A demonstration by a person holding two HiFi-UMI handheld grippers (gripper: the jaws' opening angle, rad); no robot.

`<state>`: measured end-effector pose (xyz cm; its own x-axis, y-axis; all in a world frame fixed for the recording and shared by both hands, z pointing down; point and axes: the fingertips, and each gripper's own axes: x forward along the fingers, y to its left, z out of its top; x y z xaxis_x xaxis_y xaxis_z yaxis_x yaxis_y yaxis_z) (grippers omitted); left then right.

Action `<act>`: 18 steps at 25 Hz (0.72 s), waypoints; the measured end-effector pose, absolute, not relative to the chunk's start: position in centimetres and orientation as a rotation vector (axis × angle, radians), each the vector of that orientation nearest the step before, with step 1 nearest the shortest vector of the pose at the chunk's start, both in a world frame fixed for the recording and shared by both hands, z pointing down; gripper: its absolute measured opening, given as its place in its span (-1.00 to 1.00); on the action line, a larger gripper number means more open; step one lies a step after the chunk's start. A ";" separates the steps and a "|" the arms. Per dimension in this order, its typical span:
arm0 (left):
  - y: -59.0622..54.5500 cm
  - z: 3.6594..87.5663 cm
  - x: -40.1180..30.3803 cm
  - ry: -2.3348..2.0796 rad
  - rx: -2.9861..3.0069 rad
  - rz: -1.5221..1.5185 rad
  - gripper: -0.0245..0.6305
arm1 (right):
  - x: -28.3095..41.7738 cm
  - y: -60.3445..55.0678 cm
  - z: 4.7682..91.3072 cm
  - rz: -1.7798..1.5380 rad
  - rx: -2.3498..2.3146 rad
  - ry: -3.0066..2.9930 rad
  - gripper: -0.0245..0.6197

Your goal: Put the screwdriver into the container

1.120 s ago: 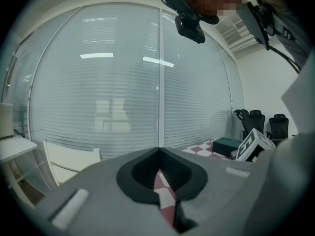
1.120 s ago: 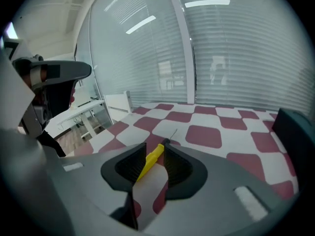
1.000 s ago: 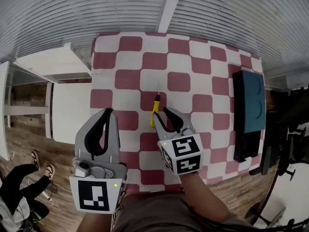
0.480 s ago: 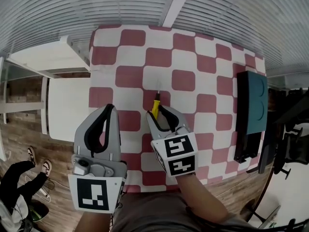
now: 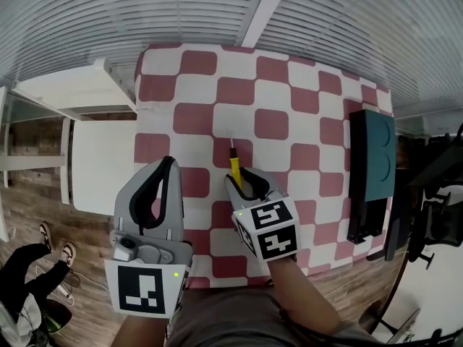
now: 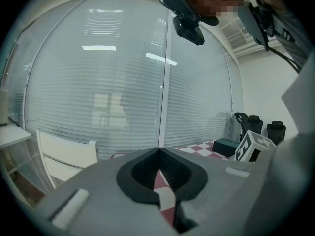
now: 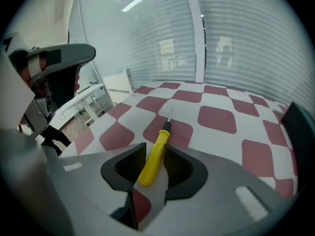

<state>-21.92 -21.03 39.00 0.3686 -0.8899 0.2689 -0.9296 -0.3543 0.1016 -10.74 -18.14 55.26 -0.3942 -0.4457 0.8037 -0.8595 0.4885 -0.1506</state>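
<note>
A yellow-handled screwdriver (image 5: 234,165) lies on the red-and-white checked table (image 5: 217,92), tip pointing away from me. My right gripper (image 5: 241,176) points down over it, and its jaws stand on either side of the handle (image 7: 160,139). The jaws have just been closing, but a thin gap still shows beside the handle. In the right gripper view the right gripper (image 7: 154,151) frames the handle's rear end. My left gripper (image 5: 165,162) hangs at the table's left front edge, shut on nothing. The dark teal container (image 5: 373,154) stands at the table's right edge.
A white shelf unit (image 5: 76,92) stands left of the table over a wooden floor. Window blinds run along the far side. Black office chairs (image 5: 434,215) crowd the right, beyond the container (image 6: 225,146). A person's shoes (image 5: 61,248) show at lower left.
My right gripper has shifted left and slightly forward, so the screwdriver handle now sits between its jaws instead of beside the left one. The left gripper has stayed put.
</note>
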 end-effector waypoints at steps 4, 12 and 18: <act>-20.5 38.6 -21.7 -1.628 2.406 0.251 -0.92 | -9.8 -17.9 55.1 0.696 1.112 -2.006 -0.61; -18.5 37.1 -20.2 -1.657 2.447 0.249 -0.92 | -7.9 -17.8 51.9 0.627 1.234 -2.108 -0.64; -16.2 34.3 -17.4 -1.720 2.498 0.210 -0.92 | -6.2 -17.4 44.0 0.506 1.305 -2.285 -0.64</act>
